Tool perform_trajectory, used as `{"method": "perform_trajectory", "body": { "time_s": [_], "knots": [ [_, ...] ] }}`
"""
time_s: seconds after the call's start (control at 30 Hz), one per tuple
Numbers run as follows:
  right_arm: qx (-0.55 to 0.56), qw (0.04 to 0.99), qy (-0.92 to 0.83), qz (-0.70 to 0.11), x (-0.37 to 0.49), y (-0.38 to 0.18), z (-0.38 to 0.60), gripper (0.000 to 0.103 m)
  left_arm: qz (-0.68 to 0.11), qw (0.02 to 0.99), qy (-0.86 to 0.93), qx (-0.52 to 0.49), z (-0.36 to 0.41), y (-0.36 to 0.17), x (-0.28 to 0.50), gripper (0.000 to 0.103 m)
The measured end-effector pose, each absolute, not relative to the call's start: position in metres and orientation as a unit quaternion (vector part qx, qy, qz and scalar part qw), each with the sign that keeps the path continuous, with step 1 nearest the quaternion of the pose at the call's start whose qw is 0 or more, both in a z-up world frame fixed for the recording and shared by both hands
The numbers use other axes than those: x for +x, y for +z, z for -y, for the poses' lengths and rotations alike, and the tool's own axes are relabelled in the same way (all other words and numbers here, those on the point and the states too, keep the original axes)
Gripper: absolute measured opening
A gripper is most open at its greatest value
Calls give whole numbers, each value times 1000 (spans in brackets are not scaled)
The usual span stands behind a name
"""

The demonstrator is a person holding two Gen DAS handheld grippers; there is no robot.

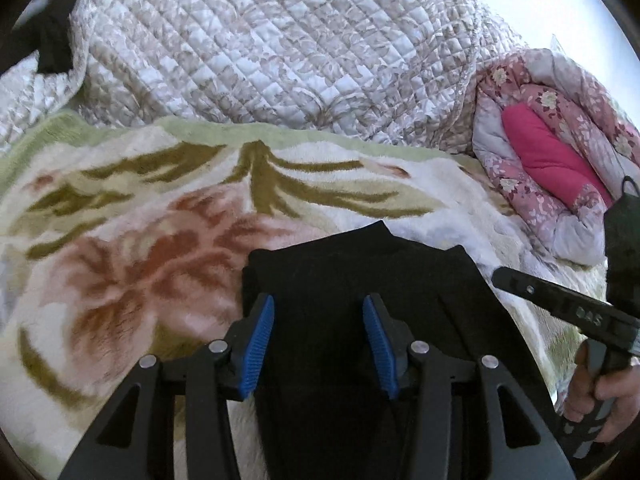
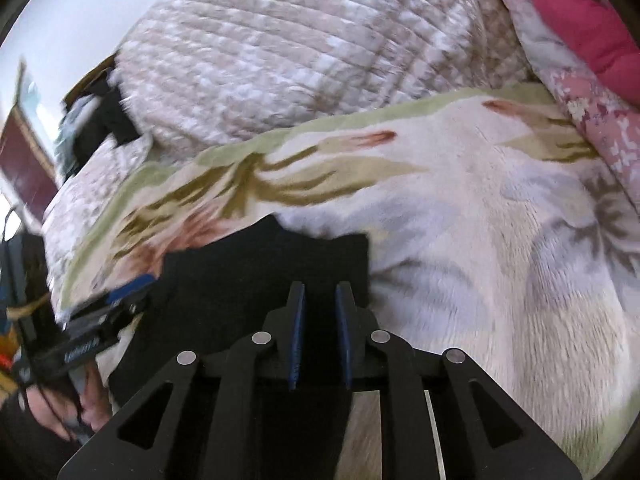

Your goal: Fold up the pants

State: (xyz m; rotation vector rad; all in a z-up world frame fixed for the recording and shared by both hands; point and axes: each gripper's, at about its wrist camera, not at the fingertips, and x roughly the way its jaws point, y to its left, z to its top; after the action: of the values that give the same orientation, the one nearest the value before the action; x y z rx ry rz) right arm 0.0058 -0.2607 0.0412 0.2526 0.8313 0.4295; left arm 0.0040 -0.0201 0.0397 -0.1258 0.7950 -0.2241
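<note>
Black pants (image 1: 352, 264) lie in a folded stack on a floral fleece blanket (image 1: 132, 216). My left gripper (image 1: 319, 308) is open, its blue pads wide apart over the near part of the pants, holding nothing. In the right wrist view the pants (image 2: 248, 272) lie just ahead of my right gripper (image 2: 320, 296), whose blue pads stand a narrow gap apart with nothing between them. The right gripper also shows at the right edge of the left wrist view (image 1: 560, 300), just right of the pants. The left gripper shows blurred at the left of the right wrist view (image 2: 120, 296).
A quilted beige bedspread (image 1: 260, 40) is bunched behind the blanket. A pink floral duvet with a magenta lining (image 1: 560, 148) lies at the right. Dark clothes (image 2: 100, 120) sit at the far left of the bed.
</note>
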Motion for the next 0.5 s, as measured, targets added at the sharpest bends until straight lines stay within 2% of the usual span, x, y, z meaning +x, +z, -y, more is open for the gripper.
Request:
{"method": "perform_trajectory", "body": {
  "time_s": [0.2,0.3,0.33,0.37,0.43,0.5],
  "knots": [
    [73,882,265,-383,-49,45,238,19,-369,919,-127,-51,23,52,-47,49],
    [46,875,279,-392,-64,32,222,33,-376,917,-130,-37,26,45,-65,49],
    [37,871,283,-400,-65,25,217,43,-382,915,-129,-32,28,41,-67,49],
    [24,873,285,-394,-68,19,212,49,-394,910,-124,-31,28,33,-67,49],
    [-55,888,276,-363,-79,18,194,51,-407,905,-114,-42,27,24,-65,52],
    [-87,893,266,-354,-82,21,188,52,-408,905,-114,-39,28,27,-64,52]
  ]
}}
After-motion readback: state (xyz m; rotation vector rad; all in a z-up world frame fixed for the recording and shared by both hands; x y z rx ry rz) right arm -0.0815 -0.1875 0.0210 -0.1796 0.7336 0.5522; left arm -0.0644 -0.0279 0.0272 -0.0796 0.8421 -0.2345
